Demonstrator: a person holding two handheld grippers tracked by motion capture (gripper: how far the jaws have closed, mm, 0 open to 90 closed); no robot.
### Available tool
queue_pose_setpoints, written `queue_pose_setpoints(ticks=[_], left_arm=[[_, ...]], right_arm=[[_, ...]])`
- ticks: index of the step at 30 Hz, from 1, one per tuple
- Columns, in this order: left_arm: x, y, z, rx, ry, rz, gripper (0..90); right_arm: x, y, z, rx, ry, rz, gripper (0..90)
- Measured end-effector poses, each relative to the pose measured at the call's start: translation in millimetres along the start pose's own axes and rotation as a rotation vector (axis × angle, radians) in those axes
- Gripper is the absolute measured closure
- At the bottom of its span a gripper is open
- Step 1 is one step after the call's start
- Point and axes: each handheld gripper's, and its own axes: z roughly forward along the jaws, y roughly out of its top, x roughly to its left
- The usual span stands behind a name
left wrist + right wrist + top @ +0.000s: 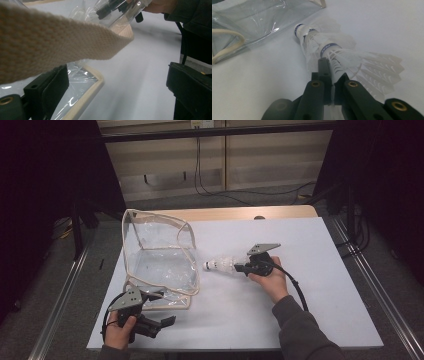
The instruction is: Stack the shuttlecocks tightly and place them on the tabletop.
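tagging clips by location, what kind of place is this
Probably a lab recording setup: a white-covered table between dark curtains, metal floor rails beside it, and loose cables along the back wall.

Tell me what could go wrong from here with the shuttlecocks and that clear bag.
The right hand-held gripper pinches the stacked shuttlecocks only by thin feathers, so they could crush, or the front ones could slide off. The clear bag looks floppy; its opening may sag before they go in. The left hand-held gripper has wide-open jaws beside the beige strap, so the bag may shift.
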Motion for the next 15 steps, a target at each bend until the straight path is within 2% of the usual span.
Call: queue_pose_setpoints(ticks=[15], left_arm=[[0.1,0.1,0.0,0.002,0.002,0.003,4.4]], right_arm=[[0.5,0.3,4.6,0.002,-0.004,0.001,89.7]])
